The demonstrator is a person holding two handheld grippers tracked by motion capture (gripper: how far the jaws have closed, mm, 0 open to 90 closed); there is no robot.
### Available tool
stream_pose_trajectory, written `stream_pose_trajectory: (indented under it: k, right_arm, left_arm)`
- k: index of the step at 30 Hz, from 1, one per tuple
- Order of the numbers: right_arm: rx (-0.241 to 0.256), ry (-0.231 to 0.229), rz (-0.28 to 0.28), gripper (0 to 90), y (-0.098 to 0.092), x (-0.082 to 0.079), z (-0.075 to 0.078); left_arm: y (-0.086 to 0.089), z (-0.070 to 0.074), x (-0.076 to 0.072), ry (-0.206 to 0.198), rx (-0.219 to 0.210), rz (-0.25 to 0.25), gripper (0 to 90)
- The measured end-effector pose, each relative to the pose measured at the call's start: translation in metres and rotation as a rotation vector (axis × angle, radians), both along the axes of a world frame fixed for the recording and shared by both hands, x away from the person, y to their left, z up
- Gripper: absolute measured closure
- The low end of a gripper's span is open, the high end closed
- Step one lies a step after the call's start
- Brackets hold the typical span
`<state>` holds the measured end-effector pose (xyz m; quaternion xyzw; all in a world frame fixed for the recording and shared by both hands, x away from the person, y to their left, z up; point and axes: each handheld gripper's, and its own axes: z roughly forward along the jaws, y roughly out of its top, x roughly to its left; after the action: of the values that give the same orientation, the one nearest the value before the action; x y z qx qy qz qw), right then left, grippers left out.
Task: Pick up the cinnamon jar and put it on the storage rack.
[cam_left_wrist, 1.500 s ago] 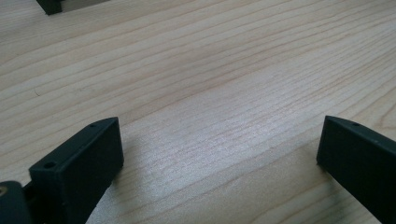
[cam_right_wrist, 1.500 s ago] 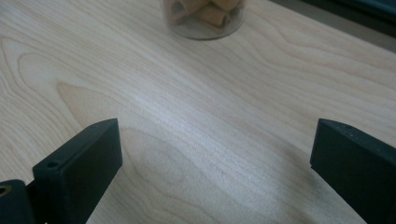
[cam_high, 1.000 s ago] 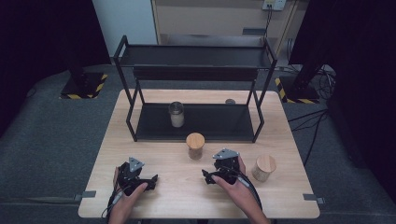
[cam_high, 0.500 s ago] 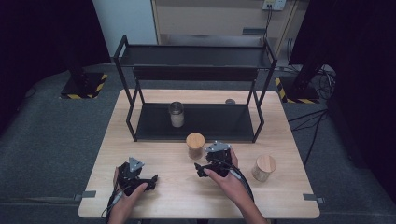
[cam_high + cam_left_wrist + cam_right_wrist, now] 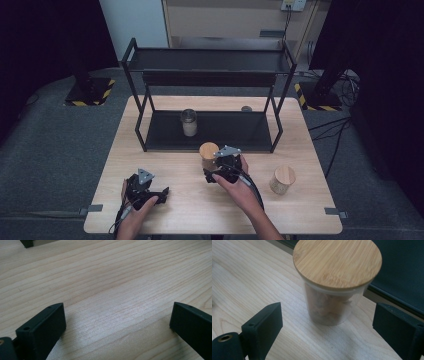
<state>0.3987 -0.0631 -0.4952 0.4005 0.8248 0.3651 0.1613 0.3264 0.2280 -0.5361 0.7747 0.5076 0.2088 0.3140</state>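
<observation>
**Jar with bamboo lid: right gripper now at the jar, not yet closed**

High view. Jar with bamboo lid (image 5: pixel 208 156) stands upright on the table (image 5: pixel 165 165), just in front of the black shelf rack (image 5: pixel 207 95). Your right gripper (image 5: pixel 216 172) has moved forward and left over the last second and now sits right against the jar's near side; a second ago it was well back, toward the table's front edge. Your left gripper (image 5: pixel 159 192) has not shifted; it rests near the front left of the table. A second lidded jar (image 5: pixel 282 180) stands apart at the right, and a small jar (image 5: pixel 189 122) is on the rack's lower shelf.

Left gripper view. Jaws spread wide over bare wood, holding nothing.

Right gripper view. The jar (image 5: pixel 335 282) stands centred ahead of the spread jaws, with clear wood on both sides of the glass. No contact yet. Pale contents show through the wall; I cannot tell what they are.

Judgement: the approach looks finished and lined up. You likely need to ease a little farther forward until the jaws flank the glass below the lid, then close.
</observation>
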Motion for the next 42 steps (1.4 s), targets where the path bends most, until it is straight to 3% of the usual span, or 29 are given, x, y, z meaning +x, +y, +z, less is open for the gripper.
stream_pose_trajectory:
  k: [7, 21, 42]
  right_arm:
    - [-0.003, -0.015, -0.013, 11.0, 0.006, 0.007, 0.001]
    - [0.005, 0.000, -0.045, 12.0, 0.015, 0.020, 0.001]
    - [-0.037, 0.021, -0.050, 19.0, 0.027, 0.031, 0.001]
  left_arm:
    - [0.000, 0.000, 0.000, 0.000, -0.001, 0.000, 0.0]
    - [0.000, 0.000, 0.000, 0.000, -0.001, 0.000, 0.0]
    - [0.000, 0.000, 0.000, 0.000, -0.001, 0.000, 0.0]
